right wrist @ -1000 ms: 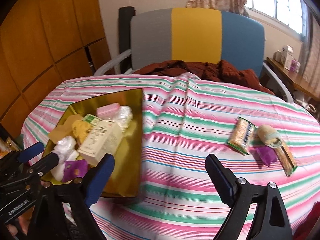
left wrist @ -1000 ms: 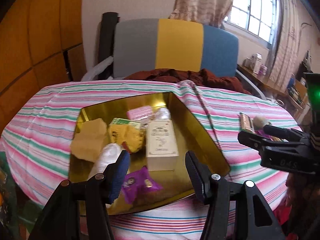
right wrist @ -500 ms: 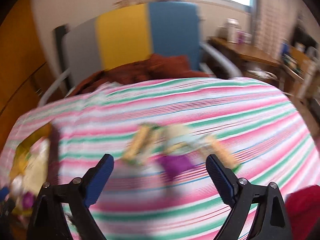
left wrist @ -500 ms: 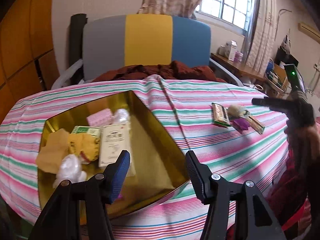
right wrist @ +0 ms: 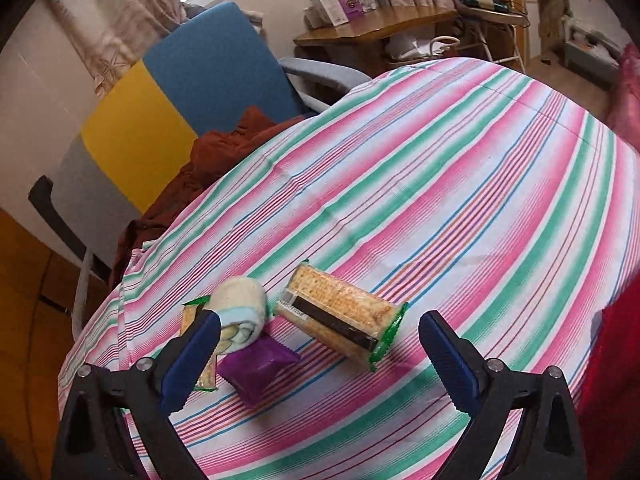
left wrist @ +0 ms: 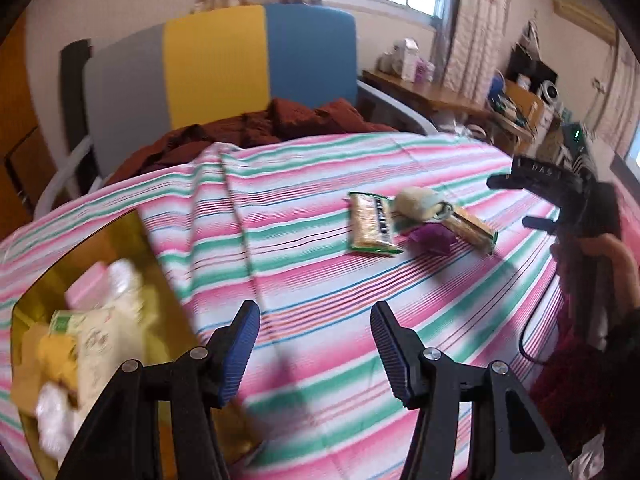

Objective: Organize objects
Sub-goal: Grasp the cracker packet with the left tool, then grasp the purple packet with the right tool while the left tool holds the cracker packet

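Two grippers are hanging over the worktop (right wrist: pixel 460 184) with nothing in them. The right gripper (right wrist: pixel 320 354) is sitting with its ribbed blue jaws spread wide, and the left gripper (left wrist: pixel 315 346) is gaping apart the same way.

Just past the right jaws, four items are bunching together on the striped pink-green-white cloth: a crinkly purple packet (right wrist: pixel 256 364), a soft rolled-up towel (right wrist: pixel 240 312) in cream and pale blue leaning on it, a clear-wrapped cracker pack (right wrist: pixel 340 318) with green sealed ends lying just beside it, and a second flat cracker pack (left wrist: pixel 372 228) half tucked behind the left jaw pad in the right view.

Off to the left gripper's near left, a shiny gold tray (left wrist: pixel 148 248) is holding blurry stuff: a cream box (left wrist: pixel 100 344), something pink, some white wrapped bits.

Farther back, a padded chair (left wrist: pixel 216 64) in grey, yellow and blue panels is carrying a rumpled rust-brown fabric (left wrist: pixel 256 128).
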`<state>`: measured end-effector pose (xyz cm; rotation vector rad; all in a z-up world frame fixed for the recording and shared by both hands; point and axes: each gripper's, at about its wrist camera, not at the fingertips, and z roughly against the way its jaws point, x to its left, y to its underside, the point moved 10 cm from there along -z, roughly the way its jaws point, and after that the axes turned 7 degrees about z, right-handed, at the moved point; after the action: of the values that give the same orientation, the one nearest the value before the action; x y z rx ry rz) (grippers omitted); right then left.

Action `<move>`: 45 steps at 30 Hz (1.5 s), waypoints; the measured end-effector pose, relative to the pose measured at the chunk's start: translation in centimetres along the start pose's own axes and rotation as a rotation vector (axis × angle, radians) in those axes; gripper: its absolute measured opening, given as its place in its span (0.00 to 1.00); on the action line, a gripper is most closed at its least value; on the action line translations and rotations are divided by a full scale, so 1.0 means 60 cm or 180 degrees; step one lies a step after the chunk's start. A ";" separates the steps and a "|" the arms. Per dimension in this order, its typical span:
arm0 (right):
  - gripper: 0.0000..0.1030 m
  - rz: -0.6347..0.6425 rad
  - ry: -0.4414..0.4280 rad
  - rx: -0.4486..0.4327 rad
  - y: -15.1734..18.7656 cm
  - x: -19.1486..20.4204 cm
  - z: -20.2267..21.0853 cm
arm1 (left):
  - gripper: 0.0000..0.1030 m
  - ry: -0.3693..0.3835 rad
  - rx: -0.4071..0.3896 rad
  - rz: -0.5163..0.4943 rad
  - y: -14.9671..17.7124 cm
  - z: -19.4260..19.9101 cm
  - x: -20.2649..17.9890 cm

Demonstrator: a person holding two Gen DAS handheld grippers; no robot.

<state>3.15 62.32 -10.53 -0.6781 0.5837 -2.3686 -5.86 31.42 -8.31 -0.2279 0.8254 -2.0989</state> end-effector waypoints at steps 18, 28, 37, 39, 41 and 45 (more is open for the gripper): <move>0.98 -0.0384 -0.0289 -0.0016 -0.006 -0.024 -0.005 | 0.63 0.0126 0.0383 -0.0541 -0.103 -0.232 -0.118; 0.99 -0.0461 -0.0405 0.0069 -0.002 -0.022 -0.013 | 0.65 0.0055 0.0631 -0.0539 -0.112 -0.338 -0.120; 0.99 -0.0551 -0.0360 0.0076 -0.002 -0.037 -0.017 | 0.65 0.0125 0.0428 -0.0476 -0.117 -0.337 -0.118; 0.99 -0.0570 -0.0343 0.0081 -0.002 -0.040 -0.018 | 0.57 0.0095 0.0425 -0.0468 -0.116 -0.333 -0.116; 0.99 -0.0591 -0.0315 0.0092 -0.001 -0.044 -0.020 | 0.46 0.0051 0.0416 -0.0398 -0.113 -0.325 -0.105; 0.99 -0.0649 -0.0317 0.0091 0.000 -0.050 -0.019 | 0.45 0.0013 0.0477 -0.0260 -0.094 -0.304 -0.086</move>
<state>4.55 64.52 -12.40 -0.8738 0.4555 -2.5074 -14.19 46.46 -18.05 -0.1795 0.6671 -2.2270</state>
